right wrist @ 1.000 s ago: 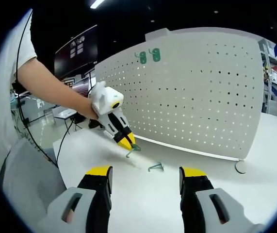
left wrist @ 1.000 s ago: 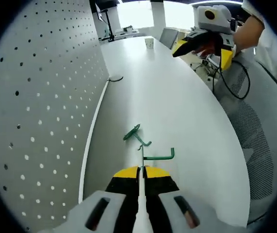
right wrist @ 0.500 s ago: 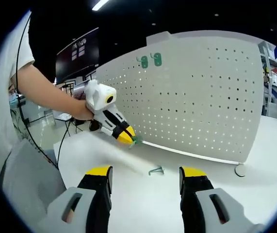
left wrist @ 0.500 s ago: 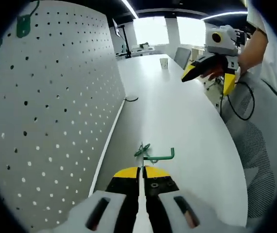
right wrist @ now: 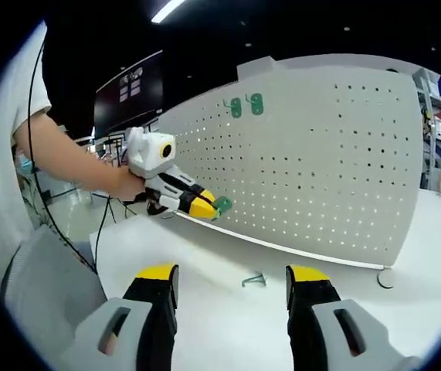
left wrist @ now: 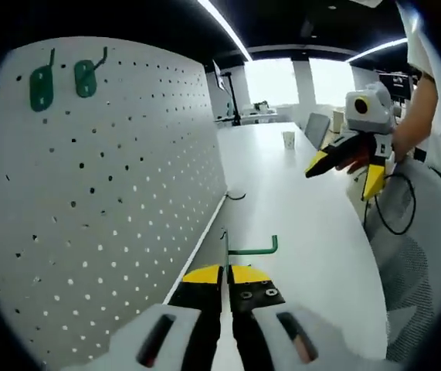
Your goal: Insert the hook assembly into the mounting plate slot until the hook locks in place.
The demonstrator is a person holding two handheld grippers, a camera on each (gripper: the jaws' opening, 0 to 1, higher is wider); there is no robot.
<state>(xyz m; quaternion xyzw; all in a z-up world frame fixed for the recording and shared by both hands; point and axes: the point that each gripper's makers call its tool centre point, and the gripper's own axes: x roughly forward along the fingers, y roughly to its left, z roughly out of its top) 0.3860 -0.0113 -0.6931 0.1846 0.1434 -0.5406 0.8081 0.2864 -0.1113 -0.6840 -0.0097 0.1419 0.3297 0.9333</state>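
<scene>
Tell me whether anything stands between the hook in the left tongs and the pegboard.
Nothing visible does. The left tongs hold the green hook up in the air beside the pegboard, with only open space between them. A second hook lies on the table below.

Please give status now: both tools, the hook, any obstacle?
Left tool shut on green hook, lifted near pegboard. Right tool open, empty. Second hook lies on table. Nothing seen blocking.

The green hook (right wrist: 222, 205), pinched in the closed left gripper (right wrist: 202, 209), has been lifted off the white table (right wrist: 205, 309) and raised toward the pegboard (right wrist: 320, 154); the second green hook (right wrist: 253, 279) is no longer beside it.
</scene>
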